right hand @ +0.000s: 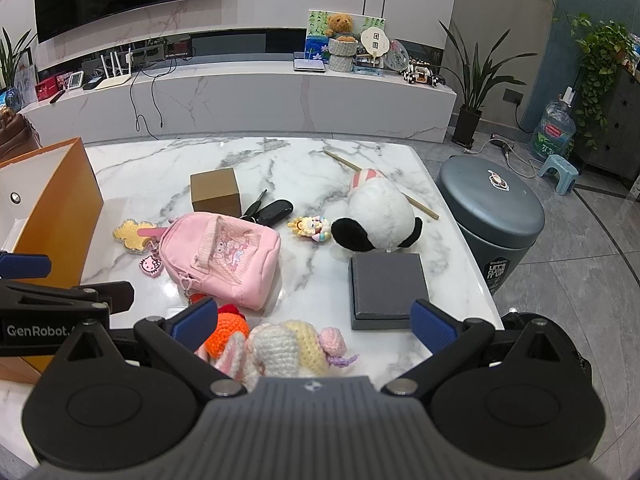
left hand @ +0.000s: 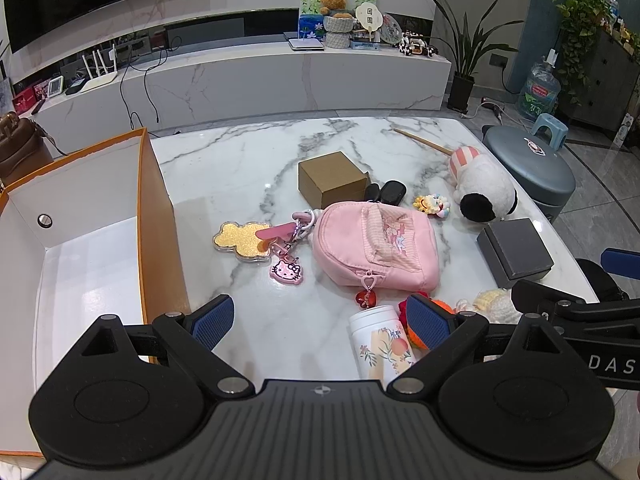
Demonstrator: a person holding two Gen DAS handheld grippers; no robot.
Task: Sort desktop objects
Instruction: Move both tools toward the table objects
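I find both tongs spread and empty: left tongs (left hand: 322, 322), right tongs (right hand: 314, 318). The crocheted doll (right hand: 280, 346) lies at the worktop (right hand: 168, 168) near edge, under my right tongs. Judged soft, light, compressible; I would pinch its middle.

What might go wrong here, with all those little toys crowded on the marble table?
The white floral canister stands right beside the open left tongs; a sideways nudge could tip it. The pink bag trails a Hello Kitty charm that may drag the gold bear coaster. The crochet dolls sit near the table's edge under the open right tongs and could slide off.
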